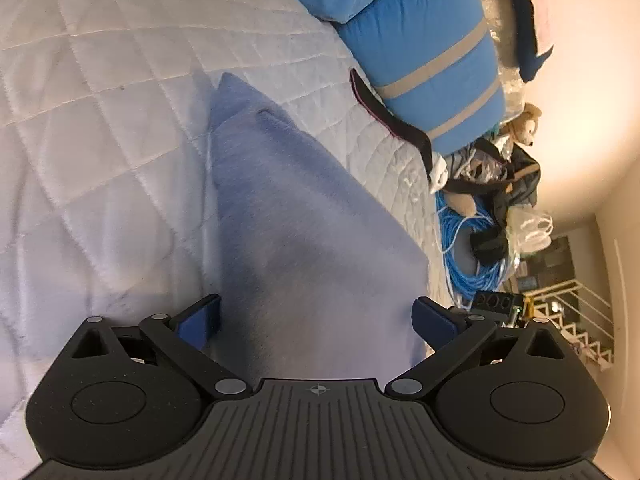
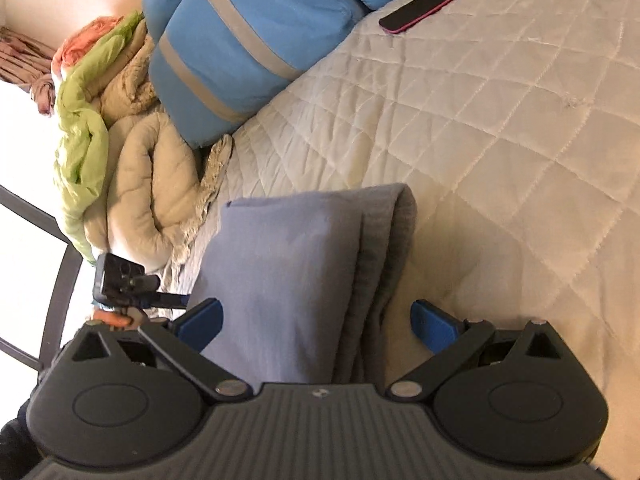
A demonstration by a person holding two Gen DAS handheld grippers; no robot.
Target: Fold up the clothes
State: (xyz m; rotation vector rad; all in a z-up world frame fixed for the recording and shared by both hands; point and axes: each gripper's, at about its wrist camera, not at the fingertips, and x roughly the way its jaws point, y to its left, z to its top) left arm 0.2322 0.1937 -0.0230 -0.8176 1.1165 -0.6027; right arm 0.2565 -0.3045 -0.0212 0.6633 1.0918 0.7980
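Folded grey garment between both open tools

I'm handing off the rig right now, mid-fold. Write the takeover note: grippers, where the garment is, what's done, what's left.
Left gripper: jaws open, straddling the grey-blue garment, gripping nothing.
Right gripper: jaws open over the same garment.
Garment lies on the quilted bed cover, already folded into layers; stacked edges show in the right wrist view.
Left: any final fold and tidying; I cannot tell whether more folds are needed.
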